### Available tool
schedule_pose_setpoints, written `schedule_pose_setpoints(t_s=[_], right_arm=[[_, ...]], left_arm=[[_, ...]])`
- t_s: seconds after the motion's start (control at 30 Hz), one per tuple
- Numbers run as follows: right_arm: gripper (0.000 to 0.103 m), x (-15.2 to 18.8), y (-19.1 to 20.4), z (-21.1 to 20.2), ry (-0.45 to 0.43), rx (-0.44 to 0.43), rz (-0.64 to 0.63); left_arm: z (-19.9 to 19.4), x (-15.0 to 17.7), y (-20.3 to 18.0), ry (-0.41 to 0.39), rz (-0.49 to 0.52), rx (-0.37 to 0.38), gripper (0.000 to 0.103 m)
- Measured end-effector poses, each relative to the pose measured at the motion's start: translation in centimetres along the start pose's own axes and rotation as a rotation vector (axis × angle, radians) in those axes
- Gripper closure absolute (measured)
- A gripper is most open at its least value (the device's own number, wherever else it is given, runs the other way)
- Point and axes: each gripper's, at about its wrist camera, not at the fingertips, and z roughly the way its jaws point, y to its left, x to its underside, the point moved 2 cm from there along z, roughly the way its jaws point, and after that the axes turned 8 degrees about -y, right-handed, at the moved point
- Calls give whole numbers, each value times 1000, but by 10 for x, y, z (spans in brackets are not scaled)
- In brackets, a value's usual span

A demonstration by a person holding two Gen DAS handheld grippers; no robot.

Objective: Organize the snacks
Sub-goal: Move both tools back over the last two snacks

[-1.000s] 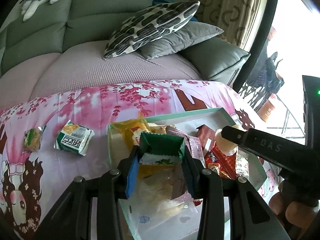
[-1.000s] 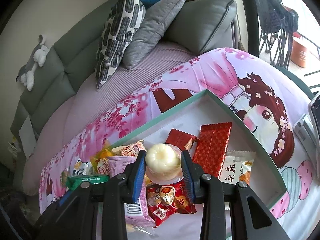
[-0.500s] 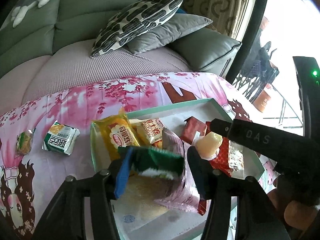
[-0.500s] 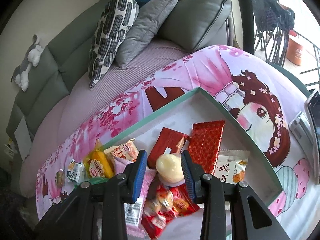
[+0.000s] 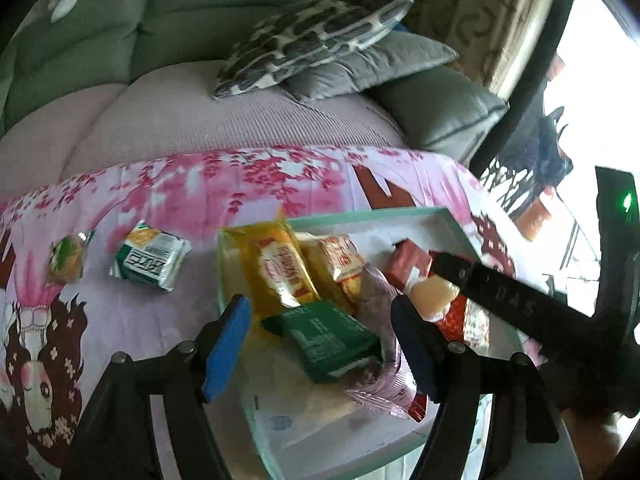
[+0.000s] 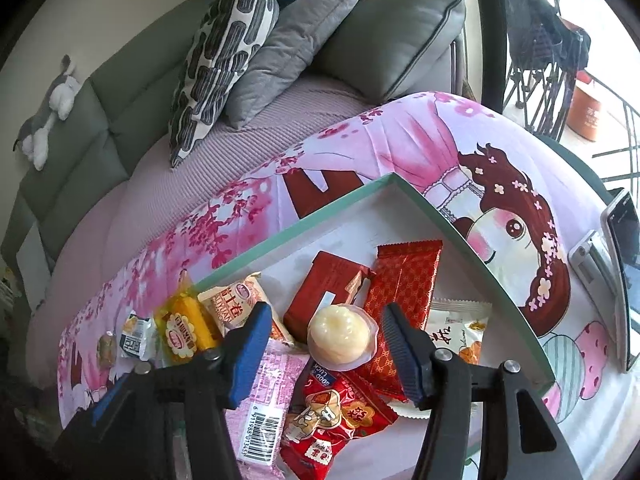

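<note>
Left fingers (image 5: 320, 344) opening, blue pads clear of the green packet (image 5: 328, 340) lying between them; no contact visible, packet resting on the pile in the tray (image 5: 360, 216). Right fingers (image 6: 324, 354) opening too, pale jelly cup (image 6: 342, 336) sitting between the pads, gap on both sides, cup resting on the red wrappers.

Risks, judged from the layout:
- Green packet perched on a yellow packet (image 5: 276, 264) and a purple wrapper (image 5: 384, 364), near the tray's left rim; could slide off the heap or be dragged out by a pad when lifting away.
- Jelly cup round and smooth, seated on slick red foil (image 6: 400, 300); could roll or tip if brushed by either pad on withdrawal.
- Both sets of fingers crowded over the same tray, right one's black bar crossing close beside the left's right pad; likely to knock each other or the cup.

Outward: two small packets (image 5: 150, 256) lying loose on the pink cloth, well apart from the tray, not yet gathered. Cushions (image 6: 224, 52) and sofa beyond.
</note>
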Motion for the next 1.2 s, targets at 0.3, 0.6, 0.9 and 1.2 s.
schedule_pose_setpoints(t_s=[0.3,0.6,0.9,1.2], right_arm=[[42,2,18,-6,-7,-19,-53],[42,13,61,-12,-9,-91,-161],[27,31,95,-12,8,-135,-248],[12,47,122,-11,24,-168,-324]], left_arm=[[-17,-10,56,-31,-135,-135,29],[-27,3,145,-5,-289,-357,18],[-43,13,195,-25,-382,-453,9],[-51,17,218,-60,-407,-503,0]])
